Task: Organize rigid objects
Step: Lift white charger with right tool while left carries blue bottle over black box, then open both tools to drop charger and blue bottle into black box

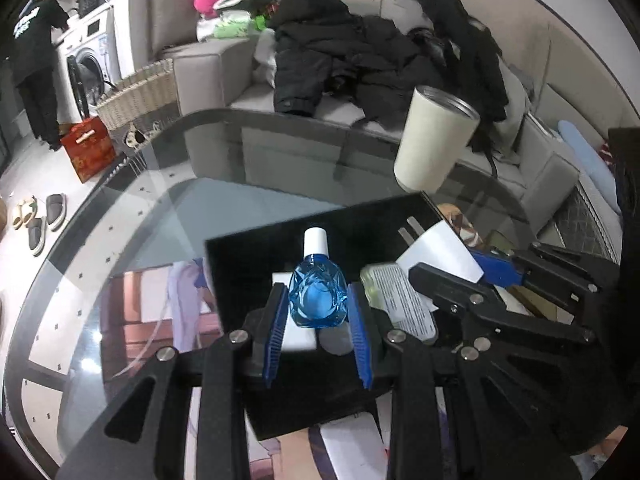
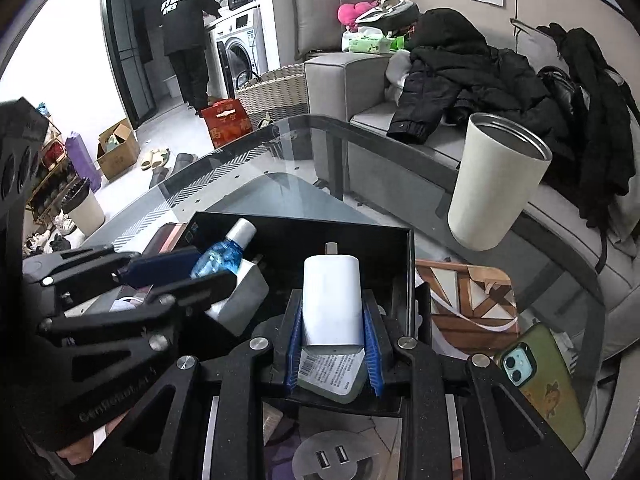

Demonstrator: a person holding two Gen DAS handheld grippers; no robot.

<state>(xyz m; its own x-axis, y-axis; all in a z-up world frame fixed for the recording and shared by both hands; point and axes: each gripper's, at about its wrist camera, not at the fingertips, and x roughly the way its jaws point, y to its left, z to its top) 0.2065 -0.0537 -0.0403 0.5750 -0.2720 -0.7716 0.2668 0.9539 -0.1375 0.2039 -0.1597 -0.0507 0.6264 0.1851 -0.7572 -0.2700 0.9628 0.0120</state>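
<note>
A small blue bottle point(image 1: 318, 294) with a white cap sits between the blue pads of my left gripper point(image 1: 319, 304), which is shut on it over the black box point(image 1: 256, 248). My right gripper point(image 2: 333, 326) is shut on a white charger plug point(image 2: 333, 300), prongs pointing away, also over the black box point(image 2: 360, 236). In the right wrist view the left gripper point(image 2: 188, 266) and blue bottle point(image 2: 220, 258) show at left; in the left wrist view the right gripper point(image 1: 464, 276) and white charger point(image 1: 440, 252) show at right. A labelled flat case point(image 1: 404, 300) and a white block point(image 2: 240, 296) lie in the box.
A cream tumbler point(image 1: 434, 140) stands on the glass table point(image 1: 160, 200) beyond the box. A phone in a green case point(image 2: 540, 380) and a wood-pattern coaster point(image 2: 468, 300) lie at right. A sofa with black coats lies behind. A person stands at the washing machine point(image 2: 236, 48) far off.
</note>
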